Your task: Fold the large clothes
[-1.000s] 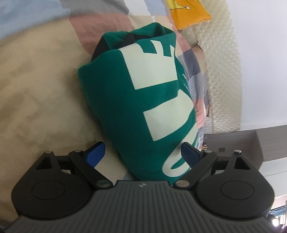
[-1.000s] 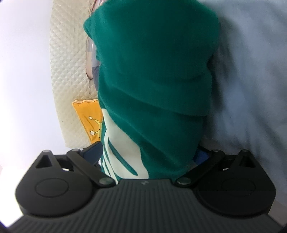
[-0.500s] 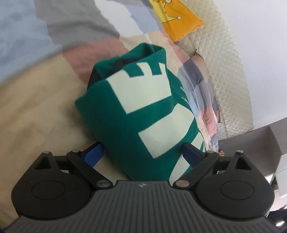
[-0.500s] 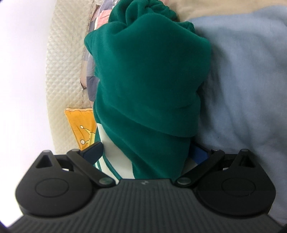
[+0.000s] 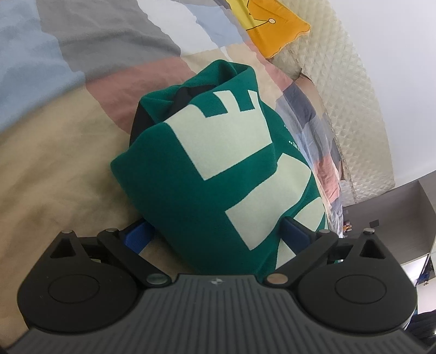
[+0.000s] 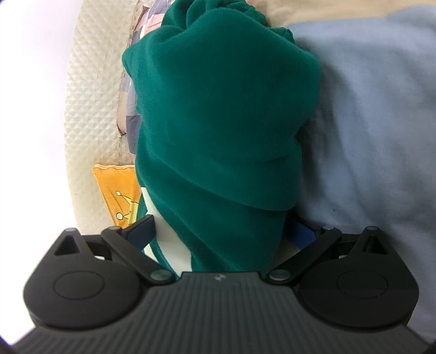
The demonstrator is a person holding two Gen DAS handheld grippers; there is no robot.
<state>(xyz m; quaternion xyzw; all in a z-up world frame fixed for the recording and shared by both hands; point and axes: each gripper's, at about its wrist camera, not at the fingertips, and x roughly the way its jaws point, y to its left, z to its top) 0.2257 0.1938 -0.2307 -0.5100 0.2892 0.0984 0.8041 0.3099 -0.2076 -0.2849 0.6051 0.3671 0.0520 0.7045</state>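
A: How does the left gripper [image 5: 216, 234] stand?

B: Its two blue fingers [image 5: 137, 236] sit on either side of the green sweatshirt [image 5: 218, 174], and the thick bundle of cloth fills the gap between them. It is pinching the sweatshirt.

A: And the right gripper [image 6: 222, 231]?

B: The same. Its blue pads [image 6: 141, 230] are set against both flanks of the sweatshirt [image 6: 218, 122], with the folded cloth packed between them, so it too is clamped on the garment.

A: How does the sweatshirt look?

B: From the left wrist, it is a bunched, folded mass with large pale letters across its face and a dark lining showing at its far end. From the right wrist, only plain green layers show, stacked one over another, with a strip of the pale print low beside the left pad.

A: Where does it lie?

B: On the patchwork bedspread [image 5: 54, 136]. Tan, pink, grey and blue patches spread out around the sweatshirt, and a light-blue patch [image 6: 368, 136] lies right beside it in the right view.

A: What is beyond the sweatshirt?

B: A cream quilted headboard [image 5: 354, 109] stands past it, and an orange pillow [image 5: 269, 24] rests against the headboard. Whether the sweatshirt touches the headboard, I cannot tell.
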